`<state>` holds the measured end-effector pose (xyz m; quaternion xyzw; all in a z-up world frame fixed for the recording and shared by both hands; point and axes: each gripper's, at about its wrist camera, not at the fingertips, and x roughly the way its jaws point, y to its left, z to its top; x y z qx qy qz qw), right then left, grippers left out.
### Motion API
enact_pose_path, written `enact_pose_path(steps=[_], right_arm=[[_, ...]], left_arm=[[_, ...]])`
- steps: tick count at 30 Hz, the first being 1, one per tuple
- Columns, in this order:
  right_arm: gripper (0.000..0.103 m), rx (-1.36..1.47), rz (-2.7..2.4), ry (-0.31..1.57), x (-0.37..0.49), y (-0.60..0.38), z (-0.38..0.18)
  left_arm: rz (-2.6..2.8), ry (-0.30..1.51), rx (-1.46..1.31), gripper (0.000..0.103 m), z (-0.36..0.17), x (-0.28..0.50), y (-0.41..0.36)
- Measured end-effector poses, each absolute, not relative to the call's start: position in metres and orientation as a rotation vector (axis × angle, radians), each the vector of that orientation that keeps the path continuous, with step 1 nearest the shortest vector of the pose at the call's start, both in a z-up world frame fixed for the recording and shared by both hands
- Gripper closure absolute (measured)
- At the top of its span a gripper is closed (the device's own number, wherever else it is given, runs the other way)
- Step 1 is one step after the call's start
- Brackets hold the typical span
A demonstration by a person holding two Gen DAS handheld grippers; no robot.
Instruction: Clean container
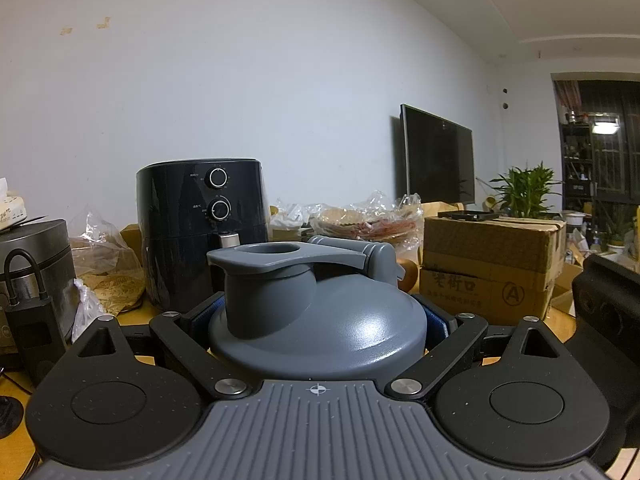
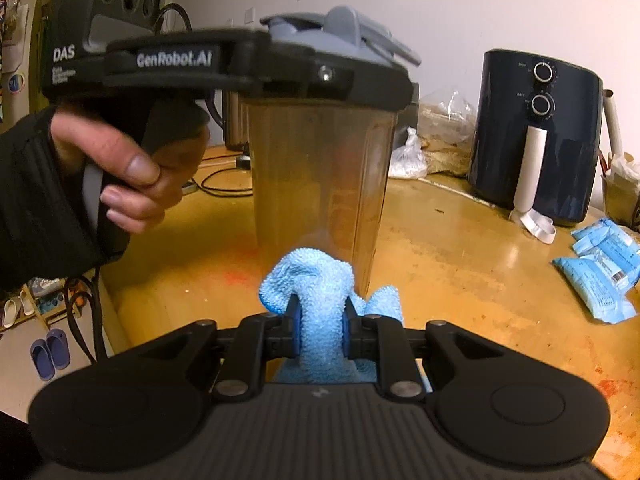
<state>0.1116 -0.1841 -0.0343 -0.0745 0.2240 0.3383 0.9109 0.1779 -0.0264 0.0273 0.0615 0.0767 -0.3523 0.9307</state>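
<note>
The container is a tall clear cup, brownish and smeared, with a grey flip-cap lid. My left gripper is shut on it just under the lid and holds it upright above the table; the right wrist view shows a person's hand on that gripper's handle. My right gripper is shut on a light blue fluffy cloth. The cloth's bunched top lies against the lower front of the cup. The cup's bottom is hidden behind the cloth.
A yellow wooden table lies below. A black air fryer stands at the back right, blue packets at the right edge. Cardboard boxes, plastic bags, a monitor and a black power bank crowd the far side.
</note>
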Motion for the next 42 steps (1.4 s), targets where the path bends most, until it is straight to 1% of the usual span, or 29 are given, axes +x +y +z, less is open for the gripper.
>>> enact_pose_path(steps=[6, 17, 26, 33, 42], right_arm=[[0.086, -0.152, 0.699, 0.486, 0.115, -0.182, -0.043], [0.086, -0.139, 0.697, 0.48, 0.114, -0.183, -0.045], [0.088, -0.125, 0.693, 0.472, 0.113, -0.183, -0.046], [0.091, -0.11, 0.691, 0.449, 0.11, -0.186, -0.045], [0.091, -0.087, 0.681, 0.394, 0.104, -0.19, -0.033]], left_arm=[[-0.722, 0.156, 0.128, 0.008, 0.027, 0.178, -0.027], [-0.721, 0.155, 0.129, 0.008, 0.027, 0.176, -0.029], [-0.721, 0.155, 0.128, 0.008, 0.027, 0.175, -0.029], [-0.723, 0.154, 0.126, 0.008, 0.029, 0.176, -0.029], [-0.722, 0.153, 0.127, 0.008, 0.027, 0.176, -0.029]])
